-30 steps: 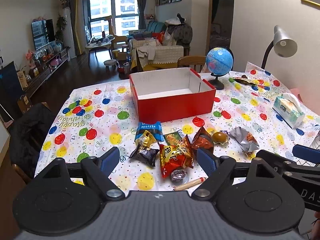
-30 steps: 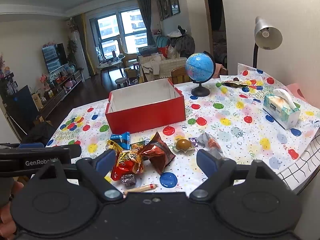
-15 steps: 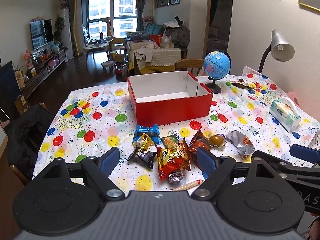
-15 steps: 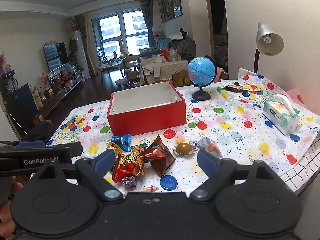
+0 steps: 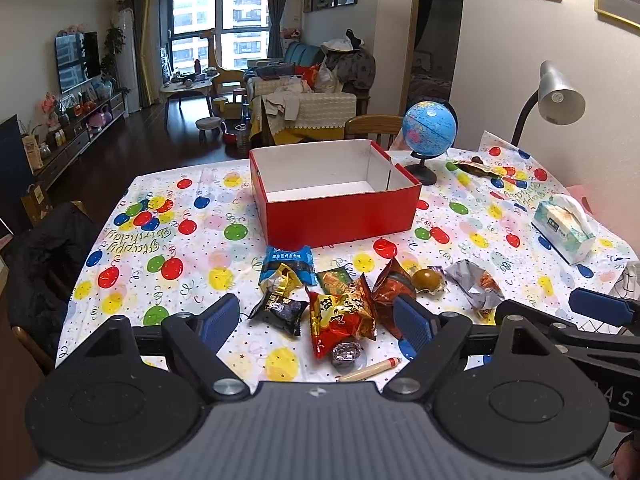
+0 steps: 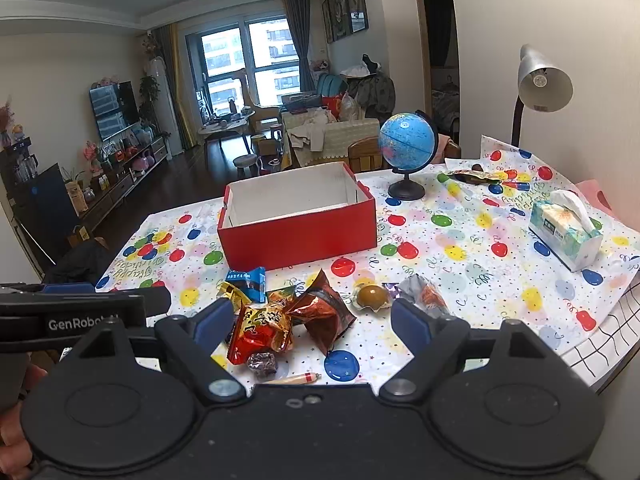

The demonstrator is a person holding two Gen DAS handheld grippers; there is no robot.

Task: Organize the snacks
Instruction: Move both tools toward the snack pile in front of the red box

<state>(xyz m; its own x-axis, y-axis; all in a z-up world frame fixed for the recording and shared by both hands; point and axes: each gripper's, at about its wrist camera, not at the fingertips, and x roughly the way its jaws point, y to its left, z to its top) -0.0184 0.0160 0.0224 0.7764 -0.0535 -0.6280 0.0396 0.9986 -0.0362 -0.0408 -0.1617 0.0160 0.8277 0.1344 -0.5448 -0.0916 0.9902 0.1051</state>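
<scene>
Red cardboard formed the box (image 5: 340,212), which sat empty on the tabletop (image 5: 192,240) behind a loose heap of snacks (image 5: 344,308). Left gripper (image 5: 316,320) and right gripper (image 6: 312,324) both hovered over the heap with jaws spread wide, holding nothing. Crinkly packets overlapped, so a grab might have caught two at once or slipped off foil; the round brown snack (image 6: 371,296) looked likely to roll if nudged.

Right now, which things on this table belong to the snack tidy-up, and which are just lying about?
Job:
red box, nothing visible inside
blue packet
black packet
red-and-gold packet
brown packet
silver wrapper
round brown snack

Lying about:
globe
tissue box
desk lamp
</scene>
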